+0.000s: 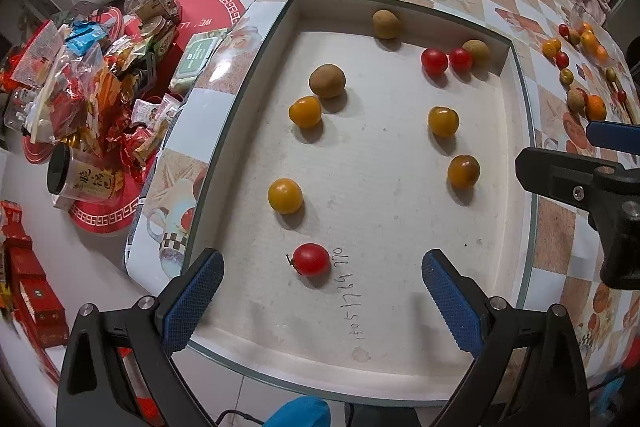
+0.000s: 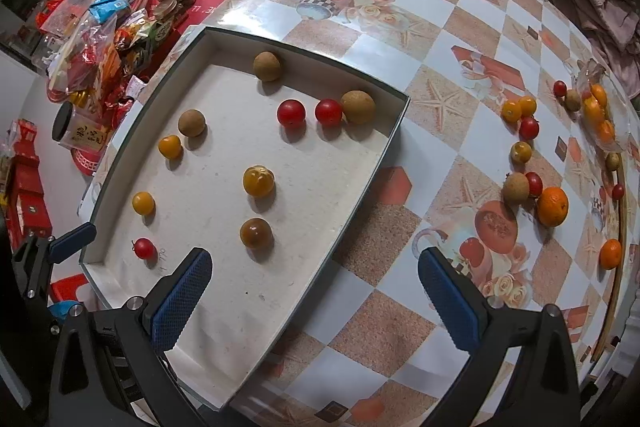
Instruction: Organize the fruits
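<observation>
Both handheld grippers are shown empty above a table covered with a glossy checkered cloth [image 2: 452, 27] printed with cups and starfish. The left gripper [image 1: 322, 291] is held with its blue-padded fingers [image 1: 196, 291] wide apart over the near end of a shallow white rectangular box lid with a dark rim [image 1: 400, 267]; nothing is gripped between them. The right gripper [image 2: 314, 291] is likewise held with its fingers spread, straddling the box's right wall, one finger over the box floor and the other over the cloth.

Inside the box, ten small fruits are seen lying apart or in pairs: a red cherry tomato with a stem [image 1: 311, 259] nearest the left gripper, beside handwritten digits; a yellow-orange tomato [image 1: 285, 195] farther in; a darker amber tomato [image 1: 463, 171] and a yellow one [image 1: 443, 121] on the right side; a brown round longan [image 1: 327, 80] touching a yellow tomato [image 1: 305, 111]; two red tomatoes [image 1: 434, 61] next to a longan in the far right corner; and a single longan [image 1: 386, 24] by the far wall.

The remaining loose fruit [image 2: 552, 206], including small oranges, tomatoes and longans, is scattered on the cloth well to the right of the box. Packaged snacks [image 1: 80, 99] are piled on the floor to the left.
</observation>
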`<state>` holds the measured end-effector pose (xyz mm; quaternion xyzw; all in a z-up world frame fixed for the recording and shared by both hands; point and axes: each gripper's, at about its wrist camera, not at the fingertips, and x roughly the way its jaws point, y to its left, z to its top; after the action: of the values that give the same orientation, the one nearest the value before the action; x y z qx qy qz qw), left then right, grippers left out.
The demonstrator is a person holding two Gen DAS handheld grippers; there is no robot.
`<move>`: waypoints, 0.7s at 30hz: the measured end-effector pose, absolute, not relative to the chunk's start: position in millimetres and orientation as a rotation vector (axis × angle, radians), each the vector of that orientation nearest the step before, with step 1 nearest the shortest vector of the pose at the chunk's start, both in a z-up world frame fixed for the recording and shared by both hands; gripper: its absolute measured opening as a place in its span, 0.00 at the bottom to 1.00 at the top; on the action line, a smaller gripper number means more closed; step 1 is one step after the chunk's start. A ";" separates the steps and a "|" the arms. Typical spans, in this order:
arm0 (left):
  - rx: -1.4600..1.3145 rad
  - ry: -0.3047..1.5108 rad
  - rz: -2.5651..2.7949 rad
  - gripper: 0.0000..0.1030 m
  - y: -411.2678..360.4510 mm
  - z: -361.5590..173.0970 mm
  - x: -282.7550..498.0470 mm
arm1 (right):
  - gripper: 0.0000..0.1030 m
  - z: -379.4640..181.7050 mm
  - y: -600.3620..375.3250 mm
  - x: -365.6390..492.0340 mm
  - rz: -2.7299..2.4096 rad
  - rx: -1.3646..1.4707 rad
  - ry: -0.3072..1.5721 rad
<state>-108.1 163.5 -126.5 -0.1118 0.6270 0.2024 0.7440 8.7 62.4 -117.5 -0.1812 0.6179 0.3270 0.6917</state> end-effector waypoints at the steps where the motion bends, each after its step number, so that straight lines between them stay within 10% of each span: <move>1: -0.246 1.373 0.442 0.97 163.1 -126.4 -108.3 | 1.00 -117.5 62.3 8.5 0.731 -0.404 1.381; 21: -0.230 1.373 0.442 0.97 159.7 -124.1 -108.9 | 1.00 -116.7 62.6 5.5 0.730 -0.406 1.380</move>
<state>-108.9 159.7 -124.1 -0.1053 0.6269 0.2018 0.7451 5.5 62.6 -116.7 -0.1816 0.6175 0.3266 0.6921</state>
